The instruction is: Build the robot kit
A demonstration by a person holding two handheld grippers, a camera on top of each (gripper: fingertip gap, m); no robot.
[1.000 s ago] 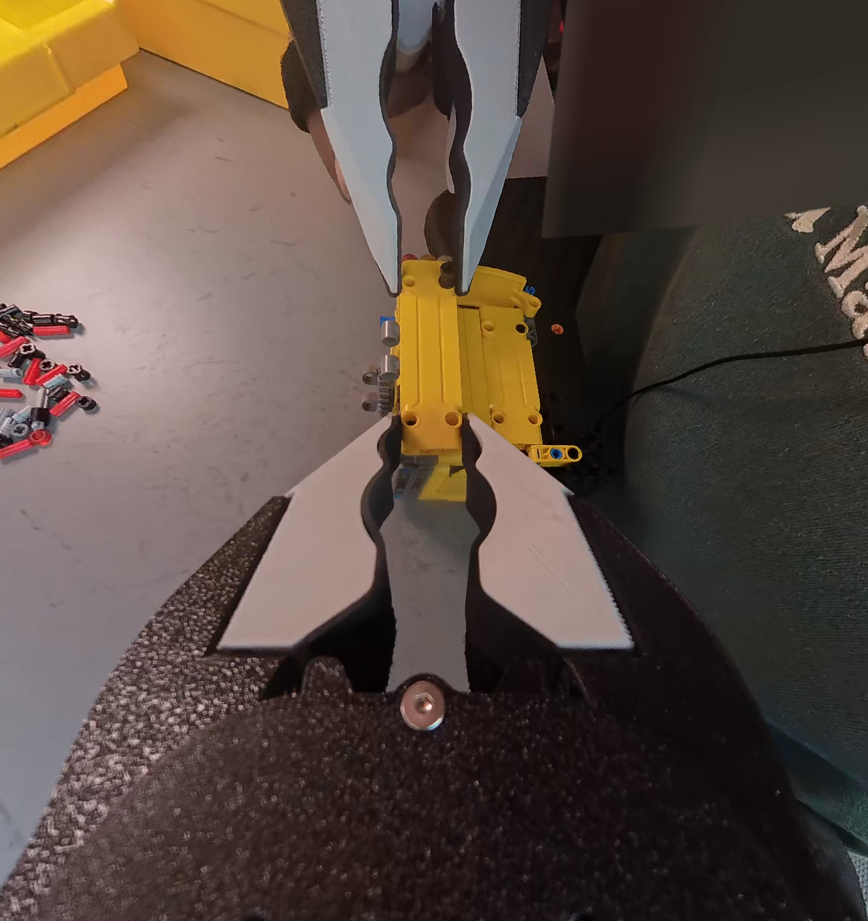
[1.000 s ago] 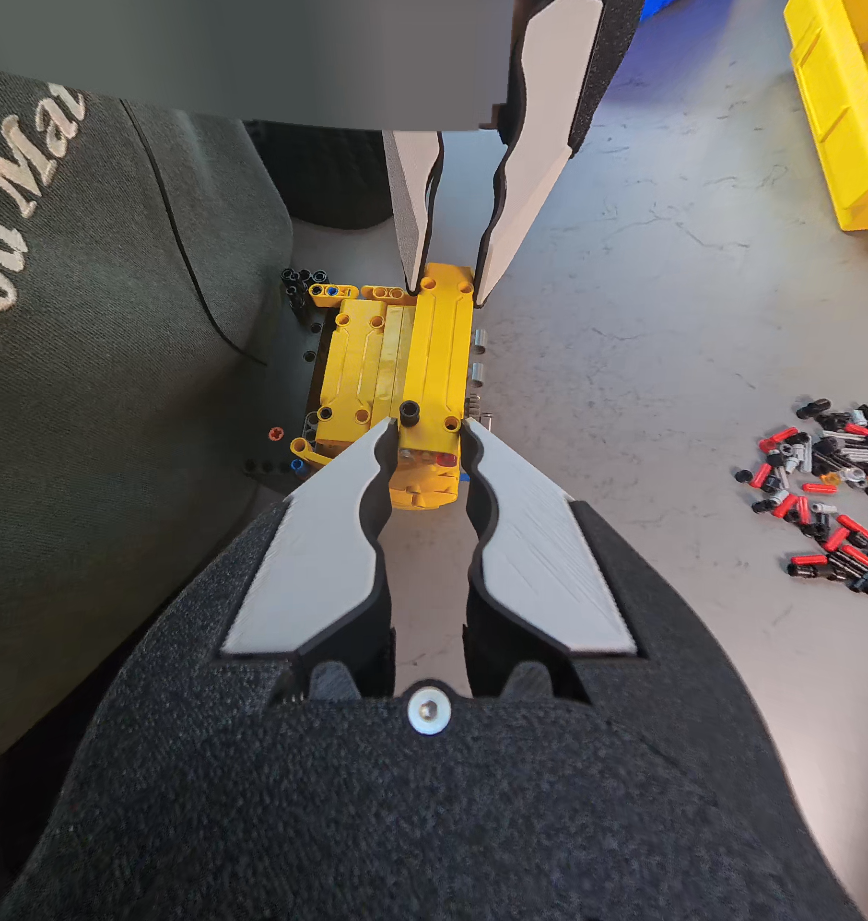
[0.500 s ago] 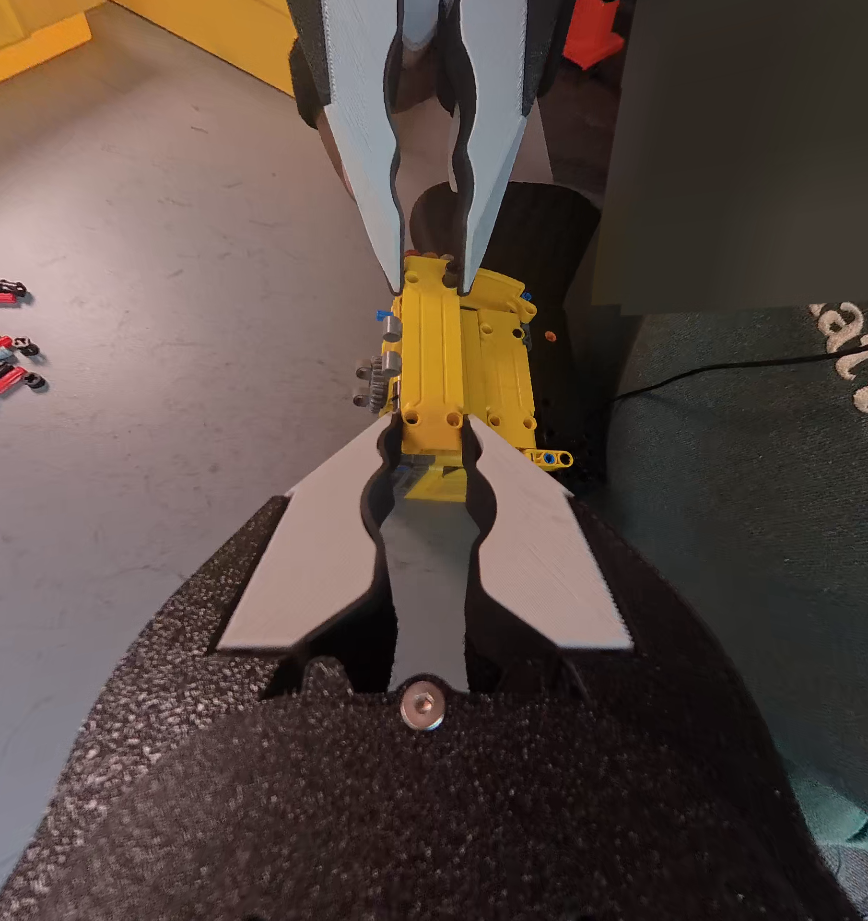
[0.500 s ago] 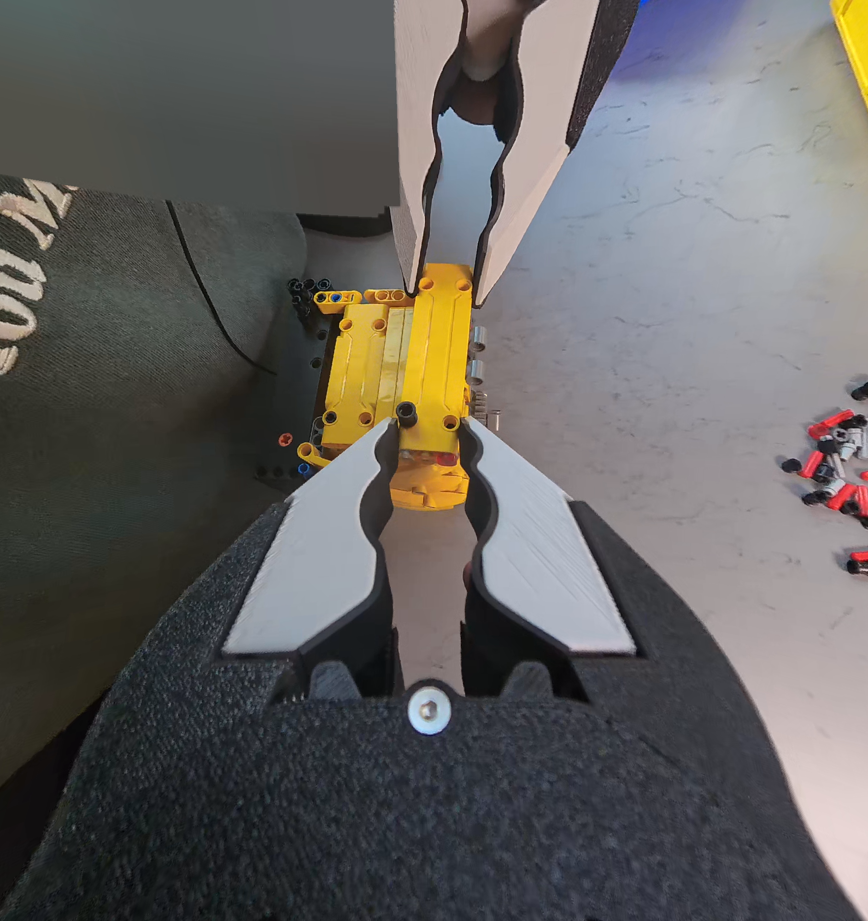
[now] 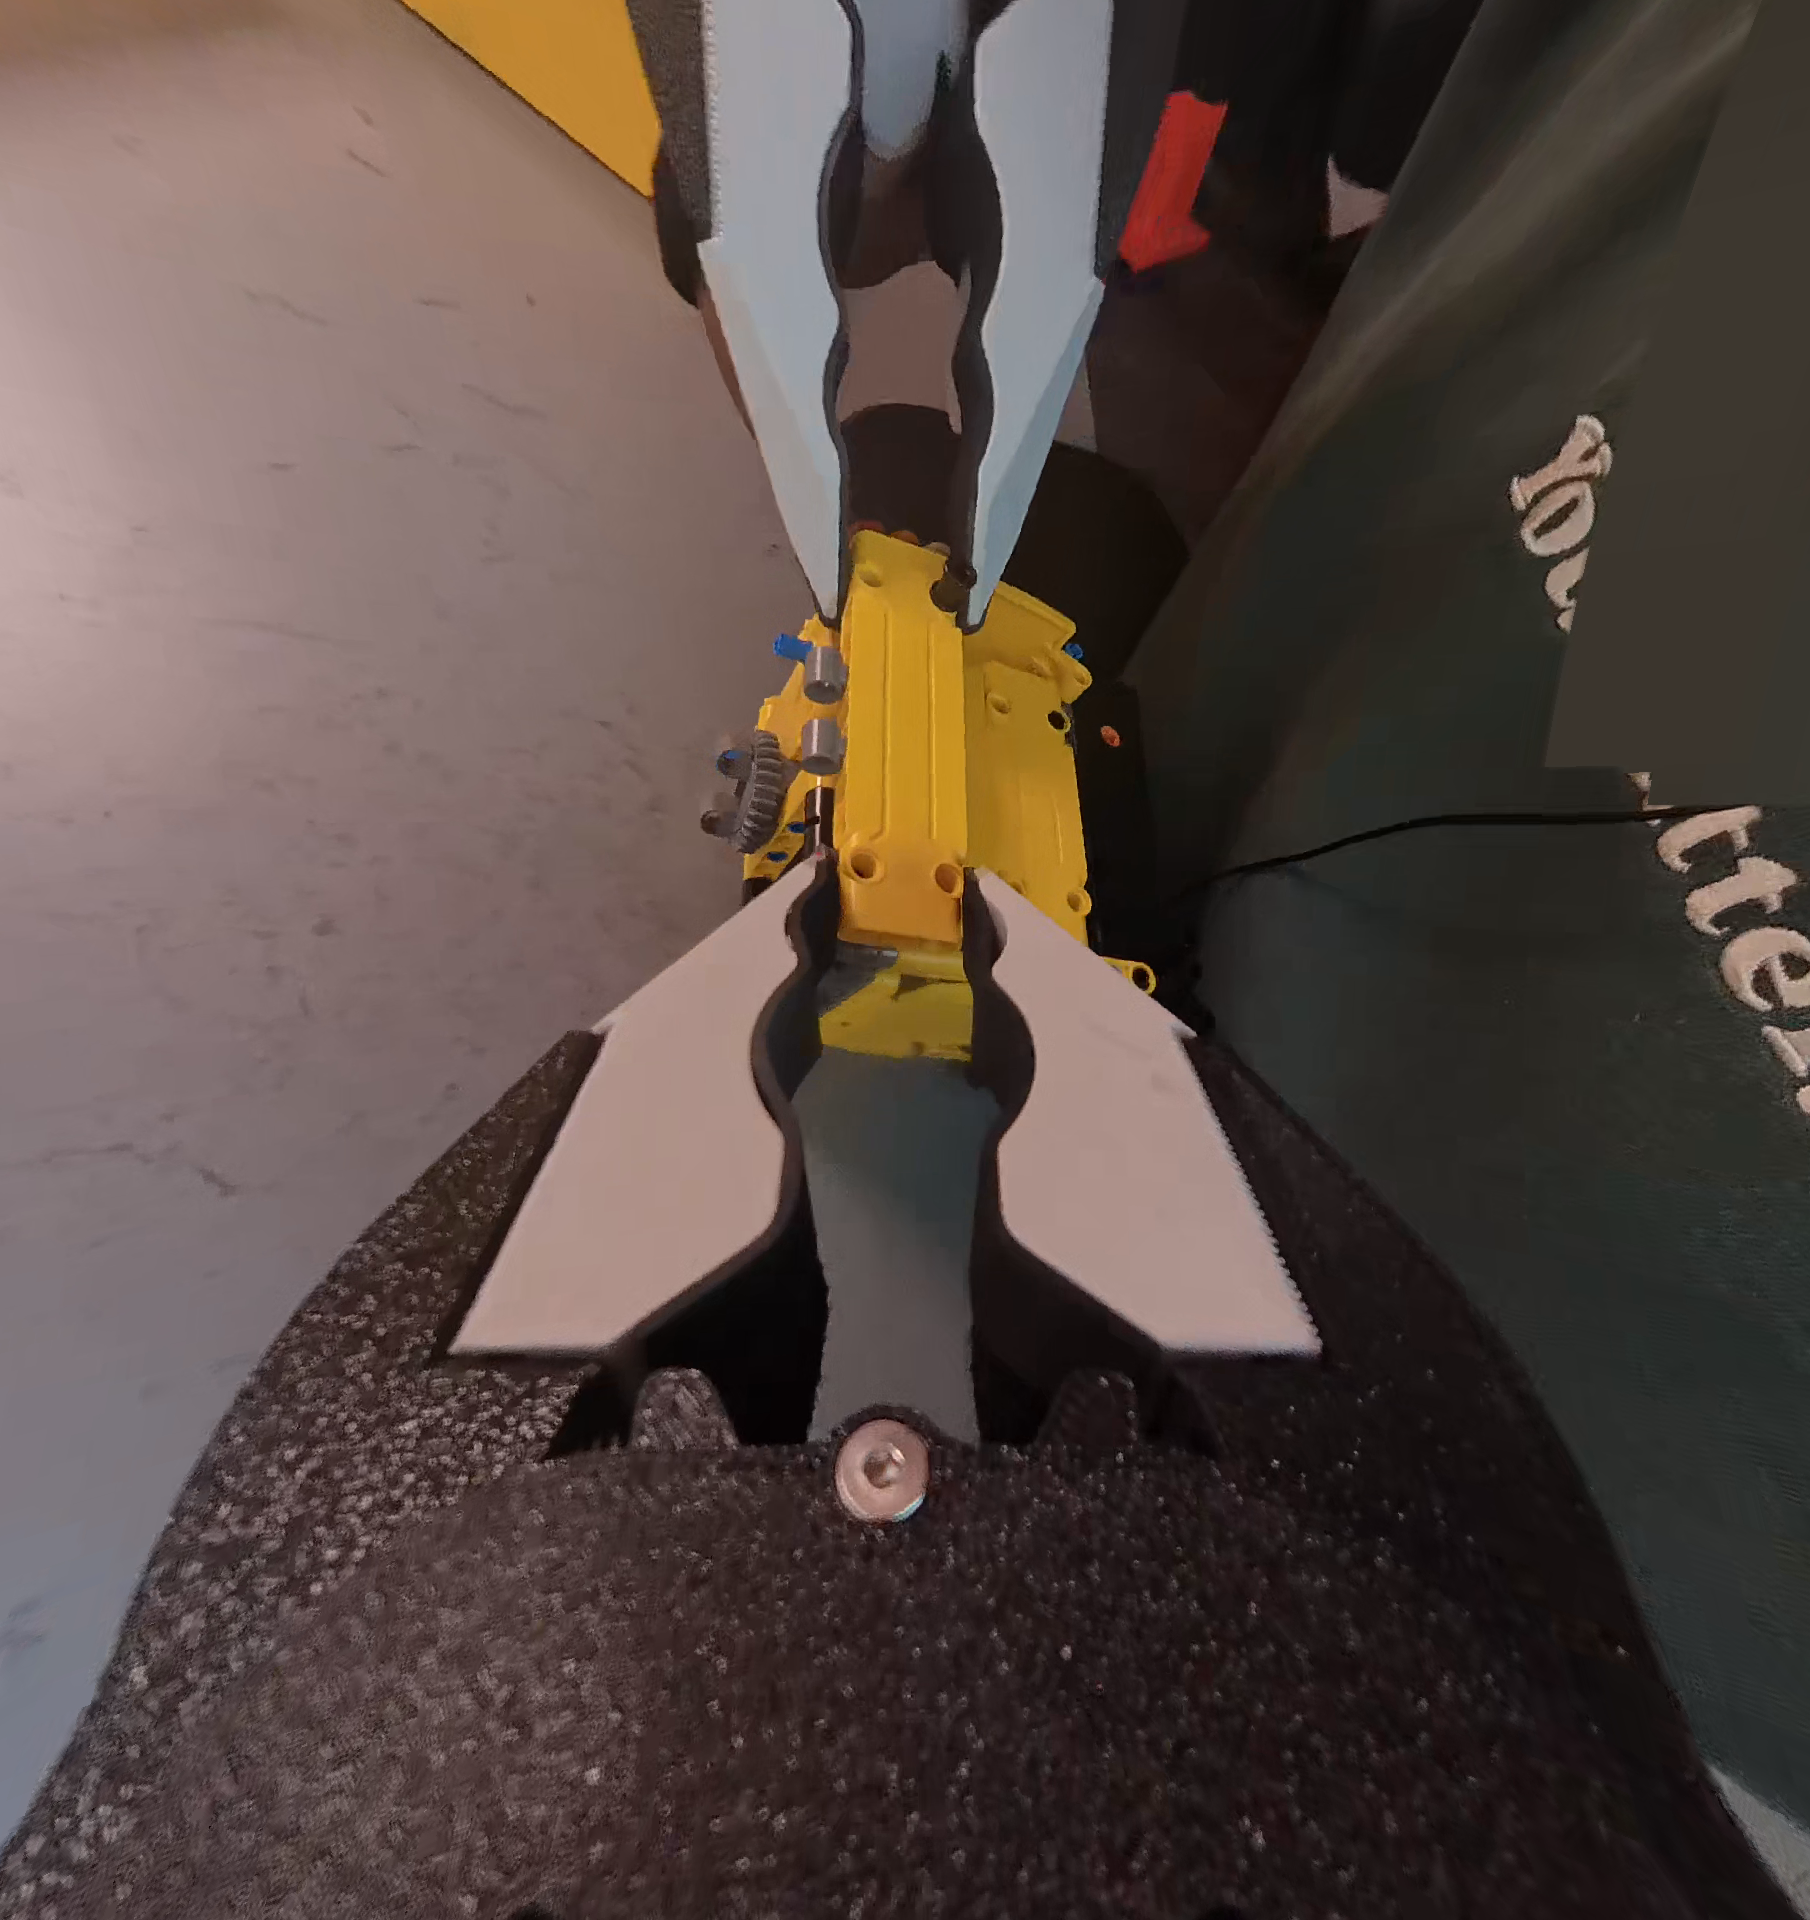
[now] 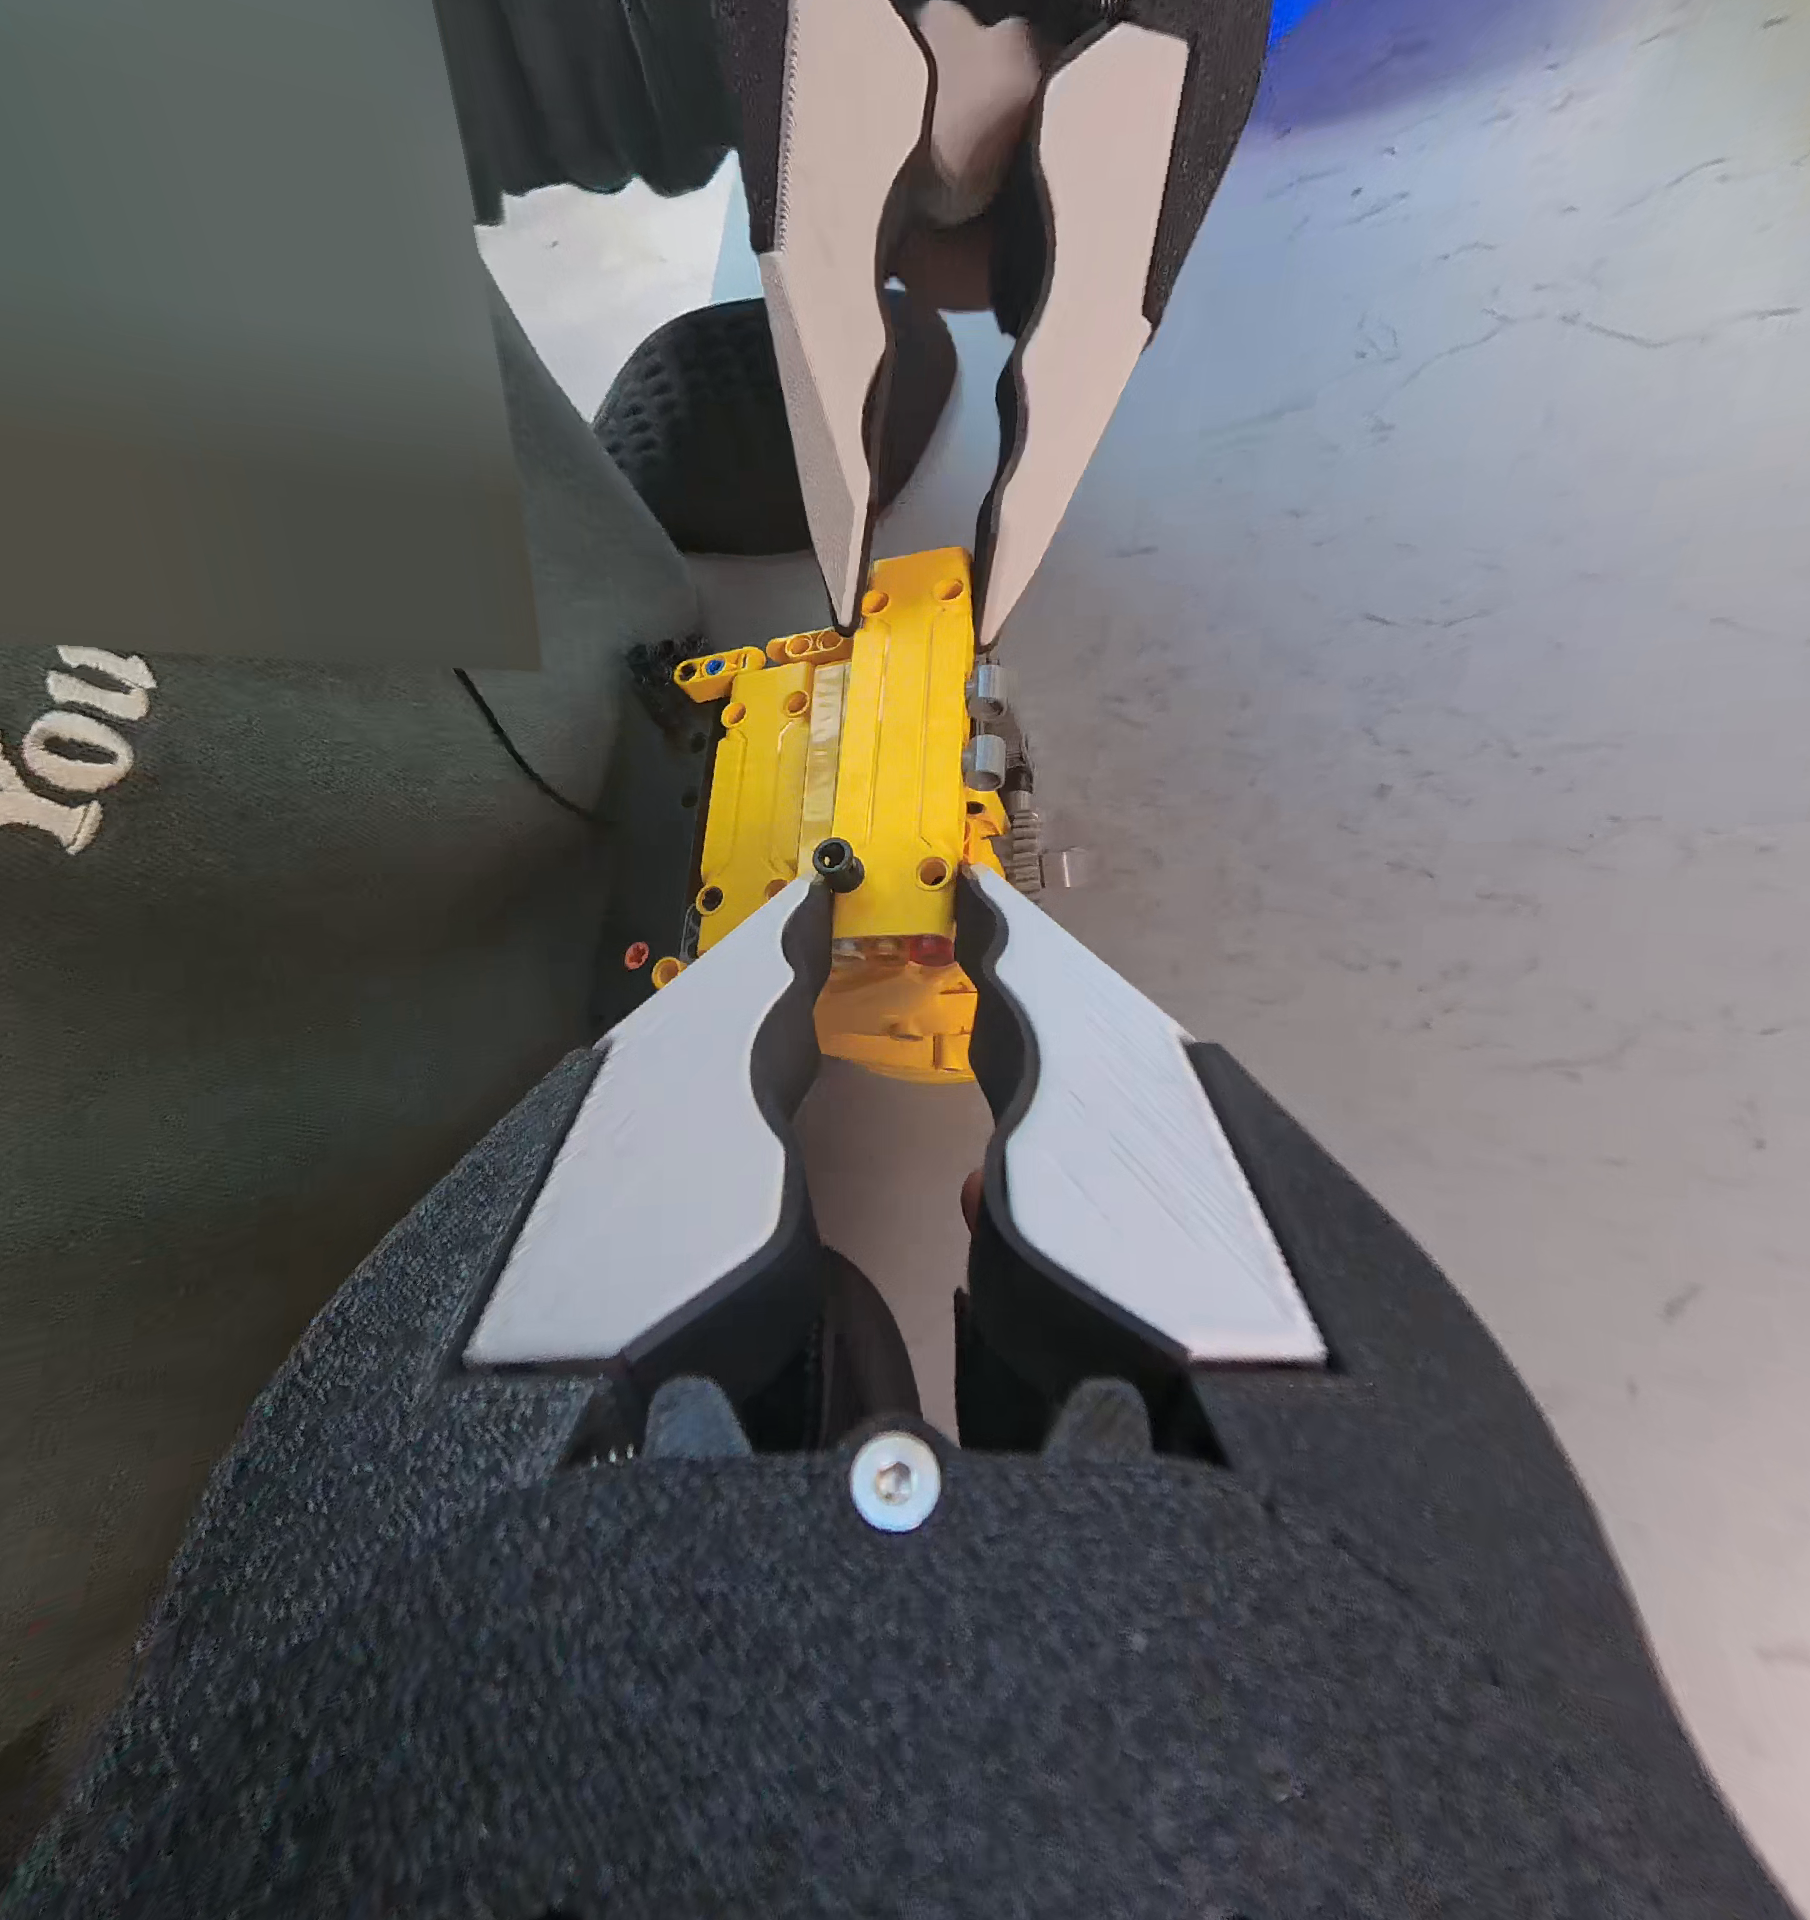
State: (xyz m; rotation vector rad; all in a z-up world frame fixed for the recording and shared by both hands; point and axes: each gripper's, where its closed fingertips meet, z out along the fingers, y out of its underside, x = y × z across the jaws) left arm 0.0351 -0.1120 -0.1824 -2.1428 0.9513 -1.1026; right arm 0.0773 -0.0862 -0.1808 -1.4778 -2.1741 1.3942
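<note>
Surface: grey scuffed worktop [image 5: 309, 727].
Object: yellow plastic brick-built block [image 5: 906, 769], centre frame, between both grippers.
Left gripper [image 5: 899, 883]: clamped on its 6 o'clock end.
Right gripper [image 6: 896, 883]: clamped on opposite end.
Handling: light, rigid; side gears look snag-prone, hold the flat beams.

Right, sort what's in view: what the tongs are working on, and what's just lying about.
In hand:
- yellow brick model, gripped at opposite ends
- left tongs, shut on it
- right tongs, shut on it

Lying about:
- black tyre
- yellow bin
- red object
- grey floor
</note>
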